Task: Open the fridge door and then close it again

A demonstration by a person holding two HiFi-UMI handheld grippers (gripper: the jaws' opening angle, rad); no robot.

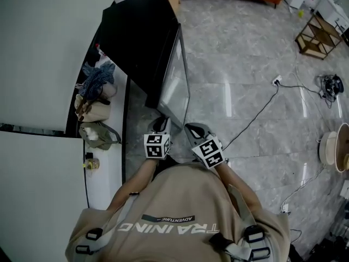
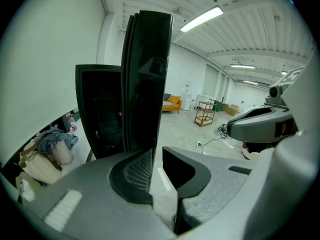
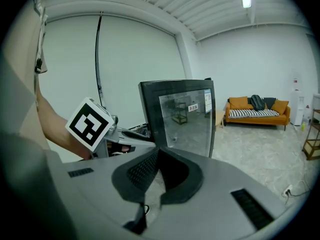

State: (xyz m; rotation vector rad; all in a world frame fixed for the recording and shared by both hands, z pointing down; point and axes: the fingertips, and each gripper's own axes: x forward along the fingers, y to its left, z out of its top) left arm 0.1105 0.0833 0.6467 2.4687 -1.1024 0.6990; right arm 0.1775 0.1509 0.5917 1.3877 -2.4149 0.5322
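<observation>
**Fridge door stands open, gripper at its edge**

The fridge door (image 1: 175, 75), black-framed with a glass pane, is swung wide from the black fridge (image 1: 139, 37) that stands against the white wall, and I face the door's free edge. In the left gripper view that door (image 2: 147, 84) shows edge-on and runs down towards the gap of my left gripper (image 2: 156, 156), whose jaws are released and apart. The edge lies close by the meshed pad (image 2: 139, 168); whether they touch I cannot tell. My right gripper (image 3: 157, 154) is clenched, its jaws meeting tip to tip, with the glass of the door (image 3: 185, 116) just beyond. From the head view the left gripper (image 1: 162, 125) and the right gripper (image 1: 197, 130) hang side by side below the door's lower corner.

The open fridge (image 2: 100, 109) shows a dark inside, and what it holds cannot be made out. Beside it, on a white ledge (image 1: 109, 173), sits a beige bag (image 1: 94, 111) with a blue cloth (image 1: 98, 75) bunched over its top, and a second bag (image 1: 98, 134) with a strap lies near it. A bottle (image 2: 75, 124) stands behind them.

Across the grey tiled floor (image 1: 245, 48) runs a white cable (image 1: 256, 116). A wooden rack (image 1: 316, 34) and an orange sofa (image 3: 255, 111) stand well apart from the fridge.
</observation>
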